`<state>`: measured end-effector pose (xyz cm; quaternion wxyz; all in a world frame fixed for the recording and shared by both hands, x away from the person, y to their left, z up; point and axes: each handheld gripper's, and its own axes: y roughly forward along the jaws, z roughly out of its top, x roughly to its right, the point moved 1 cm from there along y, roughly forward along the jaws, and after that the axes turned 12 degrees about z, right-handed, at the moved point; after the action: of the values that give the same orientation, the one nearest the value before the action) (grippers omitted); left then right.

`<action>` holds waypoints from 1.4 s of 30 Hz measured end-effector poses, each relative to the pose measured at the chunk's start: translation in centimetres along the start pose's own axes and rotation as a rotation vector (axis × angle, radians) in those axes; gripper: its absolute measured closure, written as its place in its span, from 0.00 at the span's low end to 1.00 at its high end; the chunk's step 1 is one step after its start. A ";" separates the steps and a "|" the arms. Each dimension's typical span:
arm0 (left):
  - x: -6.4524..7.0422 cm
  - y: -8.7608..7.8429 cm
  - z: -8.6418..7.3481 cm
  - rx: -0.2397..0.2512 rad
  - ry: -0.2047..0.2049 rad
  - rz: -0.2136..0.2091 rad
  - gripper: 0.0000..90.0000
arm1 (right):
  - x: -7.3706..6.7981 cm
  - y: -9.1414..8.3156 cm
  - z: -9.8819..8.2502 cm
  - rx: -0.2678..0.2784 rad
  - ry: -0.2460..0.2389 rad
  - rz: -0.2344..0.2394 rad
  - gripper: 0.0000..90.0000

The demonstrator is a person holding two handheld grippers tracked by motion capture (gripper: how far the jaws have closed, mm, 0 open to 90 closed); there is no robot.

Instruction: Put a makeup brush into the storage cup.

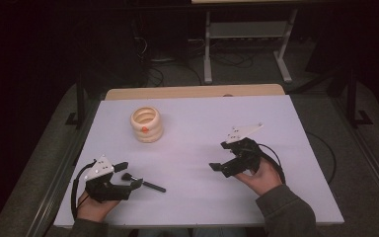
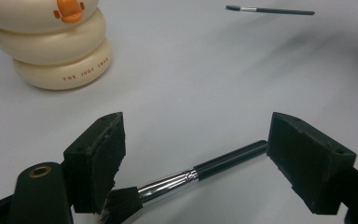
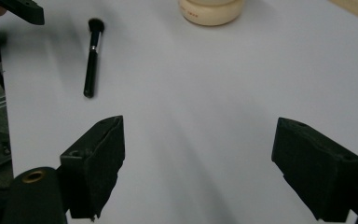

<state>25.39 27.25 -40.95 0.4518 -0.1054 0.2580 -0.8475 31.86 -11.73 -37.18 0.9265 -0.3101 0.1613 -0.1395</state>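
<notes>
the left tongs (image 2: 193, 158) stand wide open around a black makeup brush (image 2: 186, 179) lying flat on the table (image 1: 197, 123), seemingly untouched. the right tongs (image 3: 198, 168) gape open over bare table, well apart. a cream ringed holder (image 1: 146, 125) stands farther back.

The left gripper (image 1: 126, 175) sits low at the near left of the worktop (image 1: 197, 118), held from behind by the person's left hand (image 1: 94, 207); its jaws stand wide apart and point to the right. The right gripper (image 1: 219, 167) is at the near right, gripped by the right hand (image 1: 262, 178) (a grey-green sleeve (image 1: 286, 212) covers the forearm), its jaws also spread wide, pointing left toward the other gripper, nothing between them.
</notes>
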 end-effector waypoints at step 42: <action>-0.6 -0.5 0.0 0.011 -0.006 0.018 0.22 | -4.0 17.2 6.5 -0.247 -0.132 0.208 0.42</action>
<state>25.40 28.01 -40.68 0.4607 -0.1032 0.2529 -0.8445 33.40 6.35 -42.05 0.8993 -0.4118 0.1472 -0.0011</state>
